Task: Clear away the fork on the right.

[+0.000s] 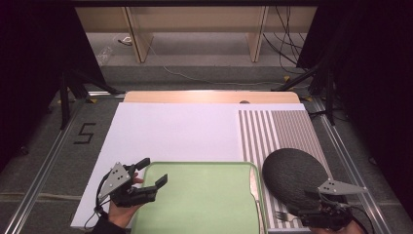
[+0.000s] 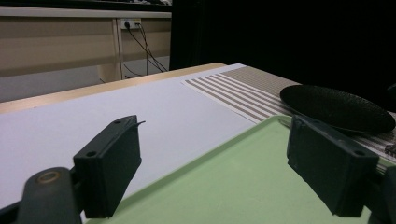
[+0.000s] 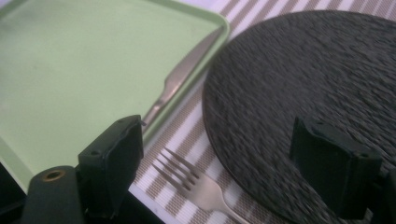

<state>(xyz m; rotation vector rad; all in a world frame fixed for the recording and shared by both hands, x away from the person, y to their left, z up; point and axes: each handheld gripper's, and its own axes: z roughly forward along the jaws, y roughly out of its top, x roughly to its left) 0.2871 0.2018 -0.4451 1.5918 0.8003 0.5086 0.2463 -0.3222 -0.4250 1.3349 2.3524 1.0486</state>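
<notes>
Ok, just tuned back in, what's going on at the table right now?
A person holds a gripper in each hand, both open and holding nothing. The left gripper hovers over the left edge of the green tray. The right gripper hangs over the near edge of the black plate, above the fork on the striped mat. A knife lies along the tray's right rim.

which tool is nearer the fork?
Right. The right tool hangs just above the fork, beside the dark plate. The left tool sits at the green tray's far left edge.
</notes>
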